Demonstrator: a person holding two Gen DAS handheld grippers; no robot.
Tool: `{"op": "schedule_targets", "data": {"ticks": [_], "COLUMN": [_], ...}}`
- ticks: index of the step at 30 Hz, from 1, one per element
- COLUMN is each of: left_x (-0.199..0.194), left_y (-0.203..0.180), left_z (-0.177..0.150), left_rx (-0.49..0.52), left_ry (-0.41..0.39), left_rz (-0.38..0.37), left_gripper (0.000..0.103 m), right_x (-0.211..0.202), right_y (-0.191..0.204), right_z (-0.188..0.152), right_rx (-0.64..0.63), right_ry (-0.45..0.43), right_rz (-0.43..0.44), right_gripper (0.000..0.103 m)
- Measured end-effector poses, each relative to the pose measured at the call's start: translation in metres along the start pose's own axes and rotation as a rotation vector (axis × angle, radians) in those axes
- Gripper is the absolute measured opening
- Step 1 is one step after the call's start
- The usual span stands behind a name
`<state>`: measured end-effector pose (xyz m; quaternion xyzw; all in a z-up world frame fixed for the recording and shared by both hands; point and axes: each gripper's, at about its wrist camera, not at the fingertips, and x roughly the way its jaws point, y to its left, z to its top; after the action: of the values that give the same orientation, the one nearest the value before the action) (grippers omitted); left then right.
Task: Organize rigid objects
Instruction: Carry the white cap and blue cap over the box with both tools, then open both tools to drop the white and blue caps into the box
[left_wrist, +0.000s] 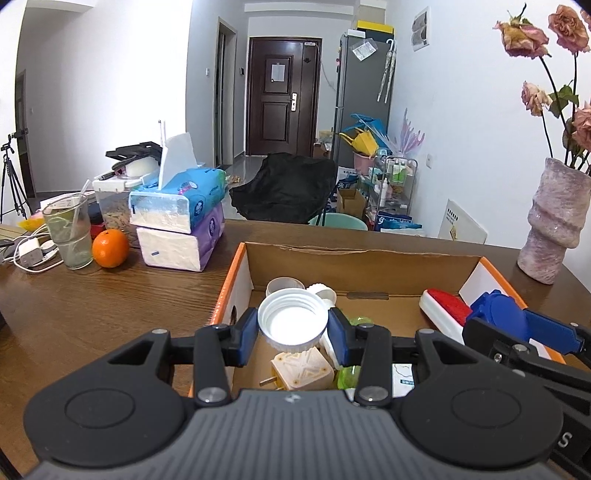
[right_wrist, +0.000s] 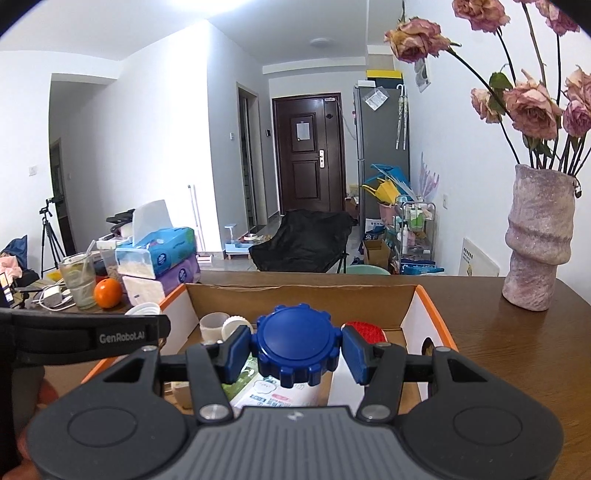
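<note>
- Left hand-held gripper (left_wrist: 293, 326) clamped on white lid (left_wrist: 293, 318), open side toward camera, held over cardboard box (left_wrist: 236, 284).
- Right hand-held gripper (right_wrist: 295, 347) clamped on blue knobbed lid (right_wrist: 298, 345), also above box.
- Box on wooden surface (left_wrist: 110, 295); holds beige plug (left_wrist: 301, 371), red-white brush (left_wrist: 445, 308), small white caps (left_wrist: 321, 290).

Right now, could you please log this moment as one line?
left gripper: shut on white lid | right gripper: shut on blue lid | both above cardboard box
</note>
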<state>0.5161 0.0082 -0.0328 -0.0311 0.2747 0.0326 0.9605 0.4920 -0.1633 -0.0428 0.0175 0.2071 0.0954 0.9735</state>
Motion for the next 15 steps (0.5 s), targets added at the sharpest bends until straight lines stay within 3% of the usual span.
{"op": "schedule_targets", "data": {"ticks": [15], "left_x": [0.026], "left_y": [0.002], "left_z": [-0.004], "left_rx": [0.017], "left_ry": [0.04], "left_rz": [0.004], "left_gripper": [0.042], "right_x": [0.022], "right_y": [-0.007], "right_z": [-0.008], "right_rx": [0.001], "right_ry": [0.031], "right_rz": [0.007], "right_gripper": [0.053]}}
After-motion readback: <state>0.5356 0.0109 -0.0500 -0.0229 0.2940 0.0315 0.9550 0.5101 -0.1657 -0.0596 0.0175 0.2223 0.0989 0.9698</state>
